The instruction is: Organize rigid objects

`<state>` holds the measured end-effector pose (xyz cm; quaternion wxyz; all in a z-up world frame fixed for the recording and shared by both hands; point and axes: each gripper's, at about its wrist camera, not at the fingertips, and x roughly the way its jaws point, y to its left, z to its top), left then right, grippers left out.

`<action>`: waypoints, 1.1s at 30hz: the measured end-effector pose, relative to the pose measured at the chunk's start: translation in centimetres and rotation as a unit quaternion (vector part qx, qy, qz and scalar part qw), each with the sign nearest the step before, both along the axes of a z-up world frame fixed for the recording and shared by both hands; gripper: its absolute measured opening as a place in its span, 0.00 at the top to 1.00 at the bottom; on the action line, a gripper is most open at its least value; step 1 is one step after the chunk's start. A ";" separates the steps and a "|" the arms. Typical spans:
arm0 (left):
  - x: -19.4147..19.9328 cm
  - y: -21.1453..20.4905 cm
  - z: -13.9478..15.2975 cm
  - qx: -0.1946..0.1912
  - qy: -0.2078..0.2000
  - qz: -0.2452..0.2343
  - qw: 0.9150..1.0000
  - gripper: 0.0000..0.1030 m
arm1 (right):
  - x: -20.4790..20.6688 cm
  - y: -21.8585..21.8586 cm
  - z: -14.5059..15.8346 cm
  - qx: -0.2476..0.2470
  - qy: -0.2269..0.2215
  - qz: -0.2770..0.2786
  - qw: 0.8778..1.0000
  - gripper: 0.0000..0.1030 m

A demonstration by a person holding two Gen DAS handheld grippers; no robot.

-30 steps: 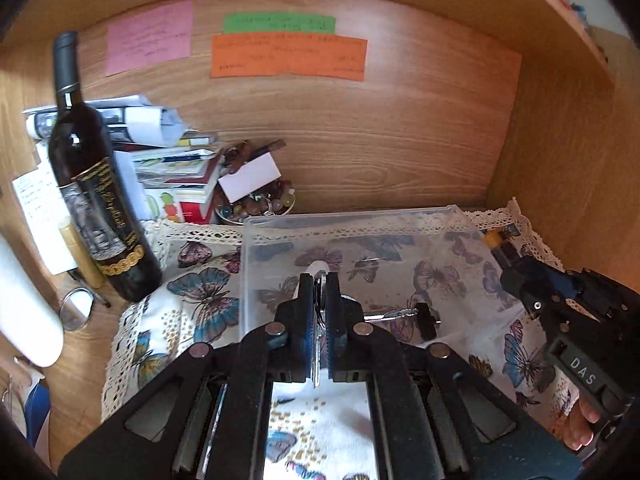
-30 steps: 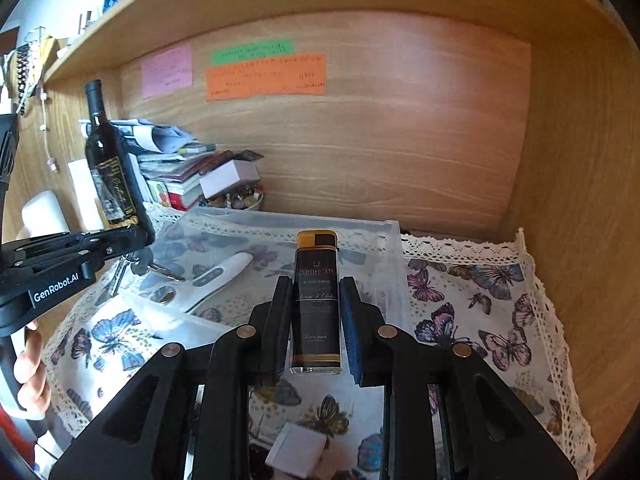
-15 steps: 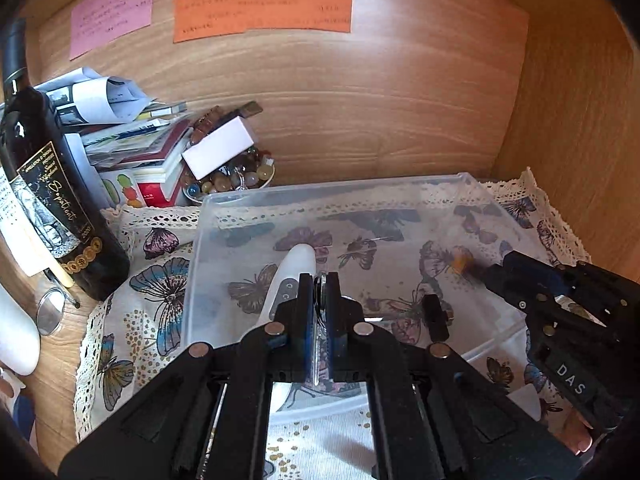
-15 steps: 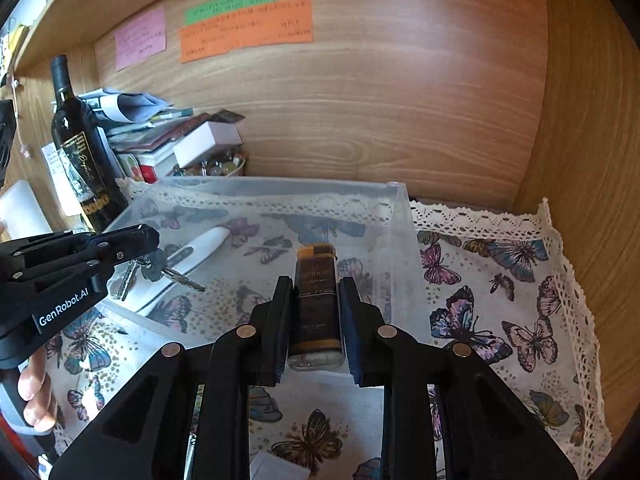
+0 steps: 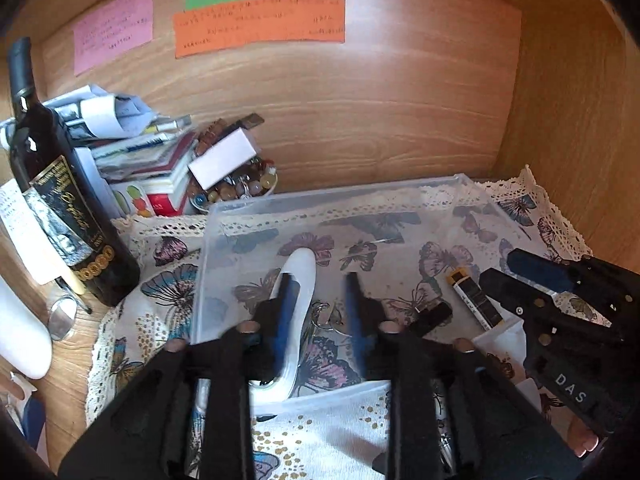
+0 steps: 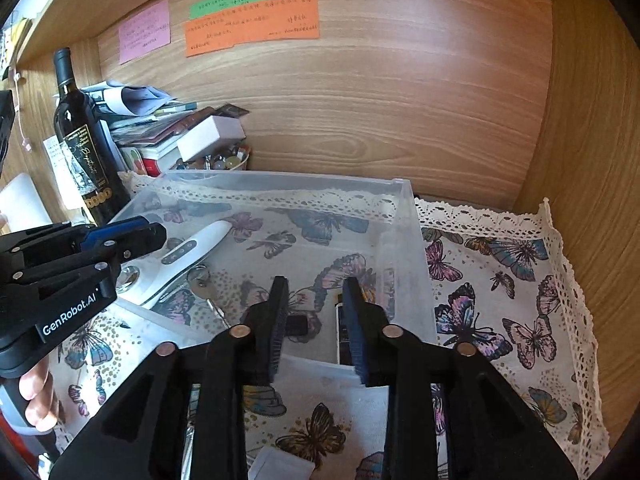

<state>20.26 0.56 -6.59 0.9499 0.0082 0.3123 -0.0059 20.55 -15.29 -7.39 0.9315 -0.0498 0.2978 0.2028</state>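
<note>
Both claws (image 5: 316, 304) (image 6: 316, 316) released, empty. Clear bin (image 6: 404, 216) holds keys (image 6: 202, 284), lighter (image 5: 474, 298), white device (image 5: 298, 280). Little visibly left.

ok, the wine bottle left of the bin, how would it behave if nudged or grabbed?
The wine bottle stands upright, tall over a narrow base, so a push near its neck would probably tip it. It looks like dark glass: likely heavy for its size, smooth and breakable. If toppled, its round body could roll toward the papers beside it or the clear bin.
</note>
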 end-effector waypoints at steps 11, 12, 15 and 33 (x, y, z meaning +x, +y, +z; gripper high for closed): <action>-4.7 0.4 2.8 0.011 -0.055 0.016 0.998 0.15 | -4.3 -1.6 2.8 0.008 -0.063 -0.017 0.998 0.34; -5.3 0.3 2.9 0.012 -0.059 0.015 0.998 0.14 | -4.6 -1.7 2.9 0.008 -0.067 -0.018 0.998 0.29; -7.0 0.3 3.0 0.016 -0.066 0.013 0.998 0.06 | -6.0 -2.6 3.2 0.011 -0.075 -0.022 0.997 0.25; -9.1 -0.1 -5.2 -0.026 0.079 0.008 0.997 0.06 | -9.1 -4.7 -1.7 -0.009 -0.002 -0.034 0.999 0.25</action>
